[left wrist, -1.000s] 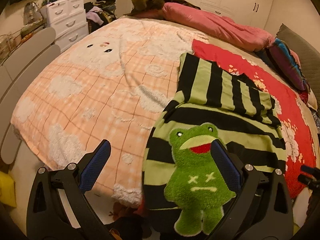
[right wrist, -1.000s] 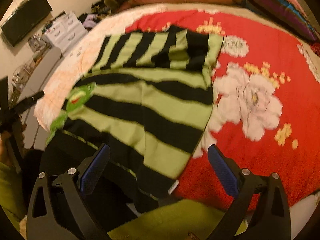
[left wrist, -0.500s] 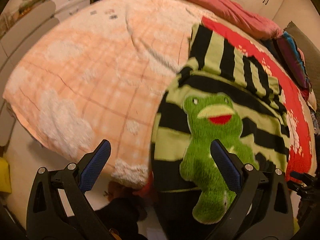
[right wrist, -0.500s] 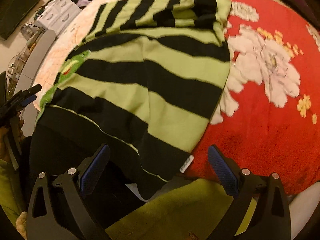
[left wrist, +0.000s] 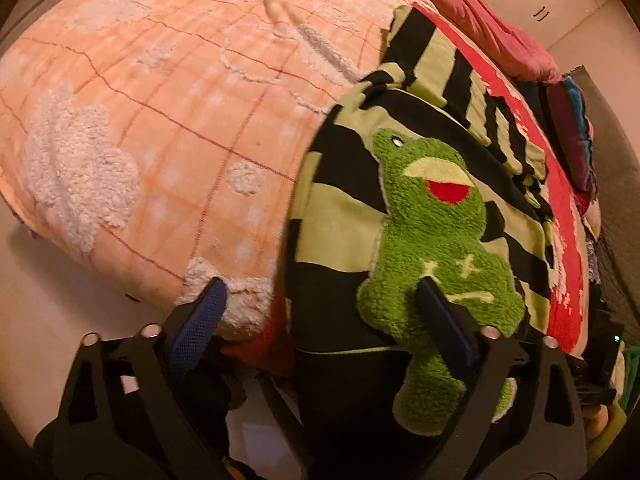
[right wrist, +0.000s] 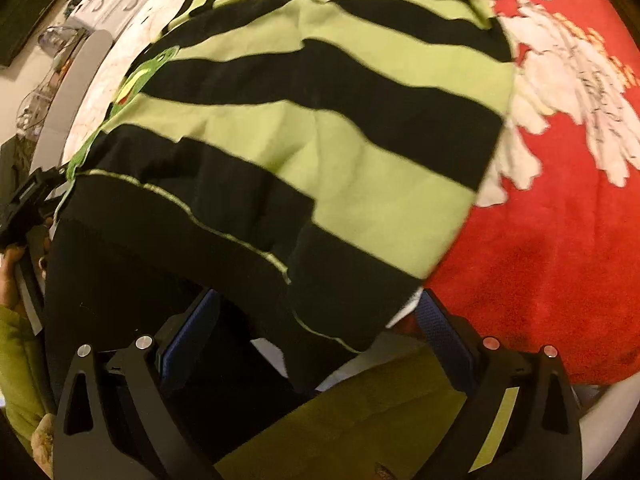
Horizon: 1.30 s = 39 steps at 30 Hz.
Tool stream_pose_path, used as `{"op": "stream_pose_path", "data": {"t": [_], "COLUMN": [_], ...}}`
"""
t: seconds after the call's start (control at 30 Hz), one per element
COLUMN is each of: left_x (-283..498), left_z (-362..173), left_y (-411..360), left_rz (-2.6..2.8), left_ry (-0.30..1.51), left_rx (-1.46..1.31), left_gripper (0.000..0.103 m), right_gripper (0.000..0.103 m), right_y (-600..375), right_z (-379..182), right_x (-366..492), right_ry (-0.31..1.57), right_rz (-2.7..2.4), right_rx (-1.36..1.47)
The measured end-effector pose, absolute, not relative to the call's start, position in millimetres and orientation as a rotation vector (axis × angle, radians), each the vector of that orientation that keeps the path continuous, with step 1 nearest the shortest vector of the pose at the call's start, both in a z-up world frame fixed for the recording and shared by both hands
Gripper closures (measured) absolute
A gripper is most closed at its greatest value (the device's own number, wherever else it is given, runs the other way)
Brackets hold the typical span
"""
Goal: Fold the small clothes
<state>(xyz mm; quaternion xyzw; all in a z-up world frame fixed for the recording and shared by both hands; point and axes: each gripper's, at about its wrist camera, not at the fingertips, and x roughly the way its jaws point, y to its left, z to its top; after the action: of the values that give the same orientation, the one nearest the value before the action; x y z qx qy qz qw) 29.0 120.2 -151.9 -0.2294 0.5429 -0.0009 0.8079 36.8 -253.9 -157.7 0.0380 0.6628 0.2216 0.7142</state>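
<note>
Inventory by count:

- Striped sweater [left wrist: 404, 200]: one, green and black, bearing one plush frog appliqué [left wrist: 440, 248].
- Grippers: two, namely the left gripper [left wrist: 320, 300] and the right gripper [right wrist: 320, 312], each with two blue-padded fingers.
- Blankets: two, being one peach checked blanket [left wrist: 160, 120] and one red floral blanket [right wrist: 560, 200].
- Pink bolster pillow [left wrist: 492, 28]: one.
- White drawer unit [right wrist: 116, 0]: one.

A green-and-black striped sweater [left wrist: 352, 220] with a fuzzy frog patch [left wrist: 436, 248] is lying flat ahead of the jaws, its black hem draping between them.
</note>
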Motion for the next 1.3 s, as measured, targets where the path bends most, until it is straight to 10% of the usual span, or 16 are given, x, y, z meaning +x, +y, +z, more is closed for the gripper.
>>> {"op": "stream_pose_path", "data": {"t": [0.2, 0.4, 0.57, 1.3], "left_x": [31.6, 33.3, 33.0, 187.8], "left_z": [-159.4, -158.1, -146.2, -79.4], "left_y": [112.0, 108.3, 110.9, 87.7], "left_rz": [-0.098, -0.126, -0.141, -0.218], "left_ry": [1.194, 1.179, 1.114, 0.901], "left_rx": [-0.577, -0.598, -0.611, -0.630], "left_gripper": [0.051, 0.078, 0.095, 0.096], "right_gripper": [0.059, 0.084, 0.089, 0.089], "right_y": [-260.8, -272.3, -285.0, -347.4], "right_z": [-157.7, -140.5, -116.5, -68.1], "right_x": [38.5, 39.1, 44.1, 177.3], "right_ry": [1.468, 1.393, 1.282, 0.981], "right_rz": [0.508, 0.547, 0.585, 0.446], "right_rx": [0.145, 0.196, 0.271, 0.500]}}
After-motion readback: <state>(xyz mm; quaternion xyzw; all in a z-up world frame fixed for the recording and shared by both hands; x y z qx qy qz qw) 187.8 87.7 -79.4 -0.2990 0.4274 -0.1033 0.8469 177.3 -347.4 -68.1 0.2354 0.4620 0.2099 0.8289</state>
